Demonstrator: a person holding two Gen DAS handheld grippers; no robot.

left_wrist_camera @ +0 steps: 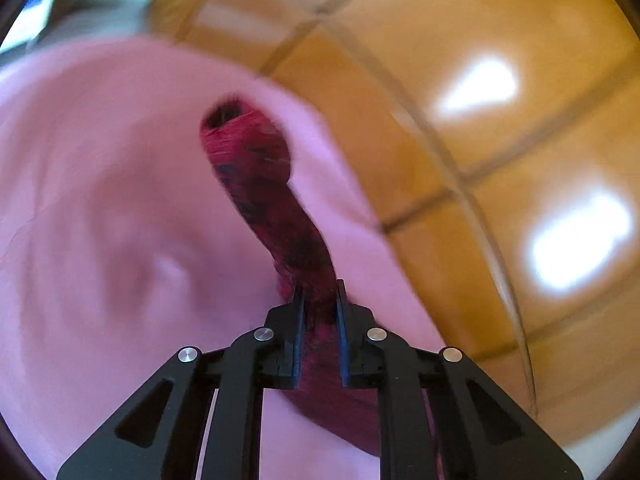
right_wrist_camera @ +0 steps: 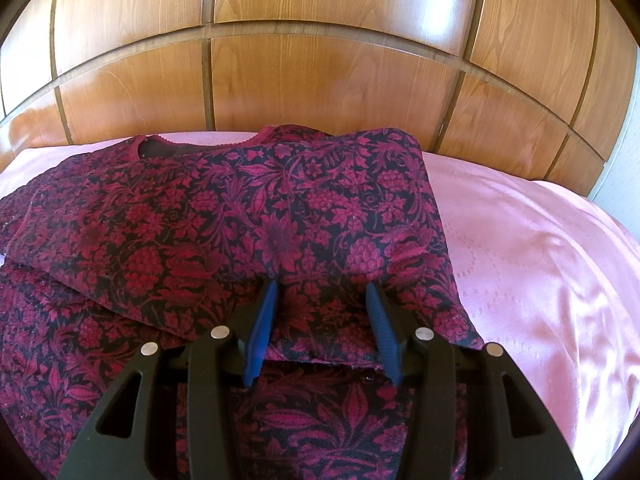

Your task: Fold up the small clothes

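A dark red and black floral garment [right_wrist_camera: 248, 216] lies spread on a pink bedsheet [right_wrist_camera: 540, 264], neckline toward the headboard, one part folded over the rest. My right gripper [right_wrist_camera: 322, 292] is open, its blue fingers [right_wrist_camera: 264, 320] resting over the garment's folded edge, holding nothing. In the blurred left wrist view, my left gripper [left_wrist_camera: 319, 292] is shut on a bunched strip of the same garment [left_wrist_camera: 264, 184], which stretches away from the fingers above the pink sheet [left_wrist_camera: 100, 200].
A glossy wooden panelled headboard [right_wrist_camera: 320, 48] stands behind the bed; it also fills the right of the left wrist view [left_wrist_camera: 500, 120]. The bed's right edge curves away at the right [right_wrist_camera: 616, 240].
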